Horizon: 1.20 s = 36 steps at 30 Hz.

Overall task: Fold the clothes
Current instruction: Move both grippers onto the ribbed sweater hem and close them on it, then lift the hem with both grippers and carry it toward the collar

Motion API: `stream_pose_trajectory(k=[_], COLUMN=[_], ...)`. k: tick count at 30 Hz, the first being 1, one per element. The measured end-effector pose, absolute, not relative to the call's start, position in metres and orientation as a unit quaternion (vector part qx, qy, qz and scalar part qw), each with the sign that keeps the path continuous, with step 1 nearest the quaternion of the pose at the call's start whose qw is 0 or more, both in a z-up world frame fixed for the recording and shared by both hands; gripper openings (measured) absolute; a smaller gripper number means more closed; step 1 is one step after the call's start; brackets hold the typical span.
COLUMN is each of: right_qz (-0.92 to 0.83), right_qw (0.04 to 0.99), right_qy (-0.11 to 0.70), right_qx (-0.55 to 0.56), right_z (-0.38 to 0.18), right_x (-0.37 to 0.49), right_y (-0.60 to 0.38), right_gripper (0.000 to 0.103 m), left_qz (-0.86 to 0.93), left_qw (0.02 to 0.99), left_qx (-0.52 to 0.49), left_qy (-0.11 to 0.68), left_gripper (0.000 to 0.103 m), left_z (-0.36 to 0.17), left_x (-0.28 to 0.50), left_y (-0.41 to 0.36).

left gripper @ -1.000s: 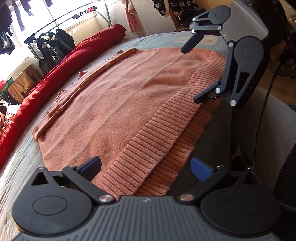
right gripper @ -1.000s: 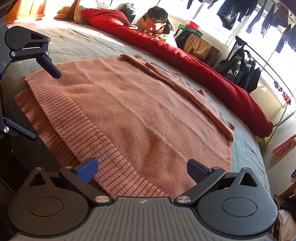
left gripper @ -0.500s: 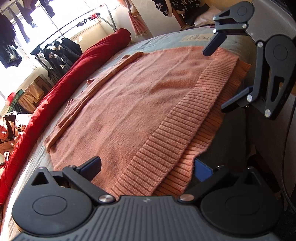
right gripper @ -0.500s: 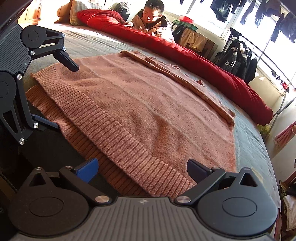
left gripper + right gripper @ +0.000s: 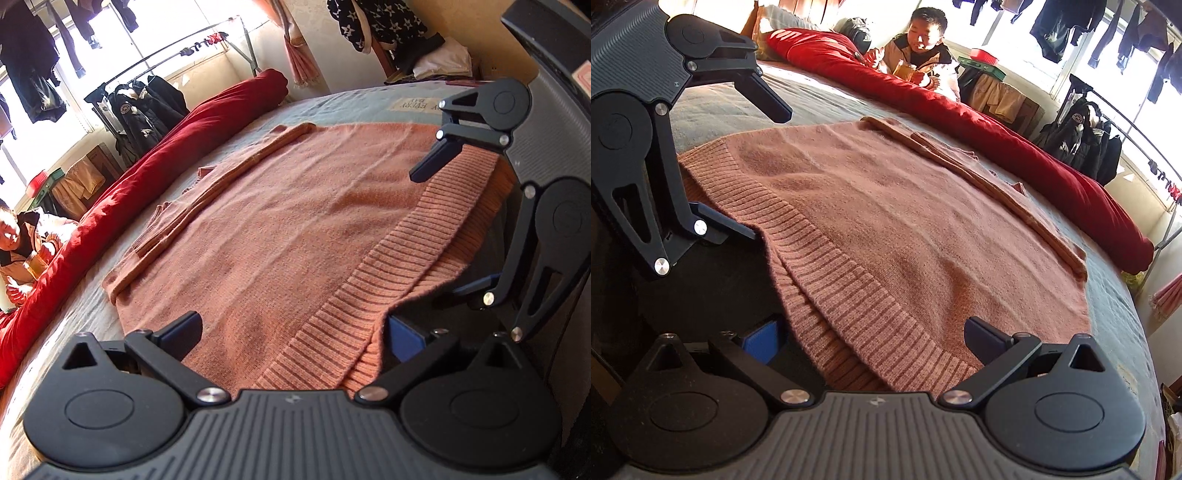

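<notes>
A salmon-pink knit sweater [image 5: 295, 221] lies flat on the grey bed [image 5: 351, 107], sleeves folded in along its far side. Its ribbed hem [image 5: 369, 295] faces me and hangs slightly over the bed's near edge. My left gripper [image 5: 293, 334] is open, its fingers straddling one end of the hem. My right gripper [image 5: 873, 338] is open too, with the other end of the hem of the sweater [image 5: 905, 221] between its fingers. Each gripper shows in the other's view: the right gripper [image 5: 454, 225] and the left gripper [image 5: 750, 162], one finger above the cloth and one below.
A long red rolled quilt [image 5: 166, 166] runs along the bed's far side. Behind it sits a person [image 5: 923, 48] holding a cup. A rack of dark jackets [image 5: 1086, 133] stands by the bright window. Bare grey bedcover [image 5: 720, 107] shows on both sides of the sweater.
Both grippers have moved in toward the sweater's hem, which now lies between each pair of open fingers. The sweater itself has not shifted.
</notes>
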State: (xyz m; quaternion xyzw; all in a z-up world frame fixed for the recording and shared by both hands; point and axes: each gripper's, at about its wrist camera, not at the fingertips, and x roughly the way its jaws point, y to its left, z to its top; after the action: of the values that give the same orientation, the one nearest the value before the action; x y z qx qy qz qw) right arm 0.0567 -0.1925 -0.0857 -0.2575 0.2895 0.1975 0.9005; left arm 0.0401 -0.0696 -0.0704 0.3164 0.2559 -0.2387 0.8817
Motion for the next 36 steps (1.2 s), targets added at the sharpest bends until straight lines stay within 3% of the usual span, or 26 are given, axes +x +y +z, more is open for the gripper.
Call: stream_pose_trajectory(k=[12, 19, 36], right_qz=[0.123, 0.116, 0.013], right_qw=[0.92, 0.926, 0.862], right_qy=[0.239, 0.22, 0.178], right_qx=[-0.284, -0.283, -0.474], right_z=[-0.086, -0.078, -0.122], right_x=[0.058, 0.055, 0.049], right_y=[-0.189, -0.191, -0.207], right_gripper=[0.103, 0.103, 0.103], left_qz=[-0.263, -0.218, -0.174], left_qw=[0.872, 0.875, 0.86], left_qx=[0.31, 0.375, 0.44], left_qy=[0.273, 0.217, 0.193], left_gripper=[0.102, 0.102, 0.102], left_z=[-0.091, -0.099, -0.103], left_x=[0.039, 0.04, 0.034], left_y=[-0.073, -0.092, -0.081])
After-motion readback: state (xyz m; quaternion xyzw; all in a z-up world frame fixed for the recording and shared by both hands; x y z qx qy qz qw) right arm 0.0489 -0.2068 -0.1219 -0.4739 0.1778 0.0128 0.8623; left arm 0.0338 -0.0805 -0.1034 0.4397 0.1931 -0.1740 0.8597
